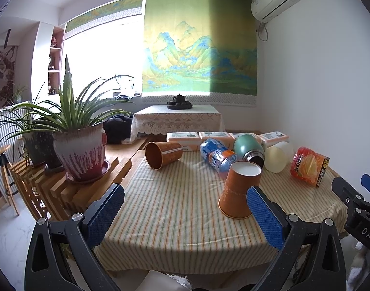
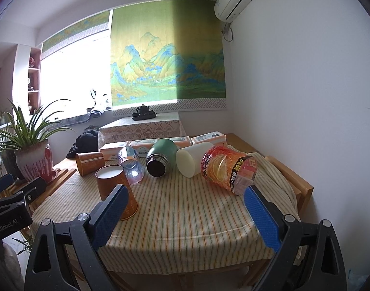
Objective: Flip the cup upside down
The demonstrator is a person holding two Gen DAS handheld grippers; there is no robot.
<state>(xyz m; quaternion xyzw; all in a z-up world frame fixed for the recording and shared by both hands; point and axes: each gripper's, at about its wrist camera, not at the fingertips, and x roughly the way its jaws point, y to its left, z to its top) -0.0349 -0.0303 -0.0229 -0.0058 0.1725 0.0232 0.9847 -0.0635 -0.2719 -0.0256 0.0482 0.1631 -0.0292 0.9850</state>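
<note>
An orange paper cup [image 1: 238, 190] stands upside down on the striped tablecloth [image 1: 175, 208], white base up; it also shows in the right wrist view [image 2: 114, 186]. A second orange paper cup [image 1: 163, 154] lies on its side at the back left, mouth toward me; it shows in the right wrist view too [image 2: 89, 163]. My left gripper [image 1: 185, 214] is open and empty, its right finger [image 1: 265, 215] just in front of the upside-down cup. My right gripper [image 2: 186, 215] is open and empty, its left finger [image 2: 109, 214] overlapping that cup.
Lying on the table: a blue plastic bottle [image 1: 217, 156], a green flask [image 1: 249, 149], a white cup [image 1: 278, 156], a red-orange jar [image 1: 308, 166]. Boxes [image 1: 204, 137] line the back edge. Potted plants [image 1: 80, 152] stand on a wooden rack at left. A wall is at right.
</note>
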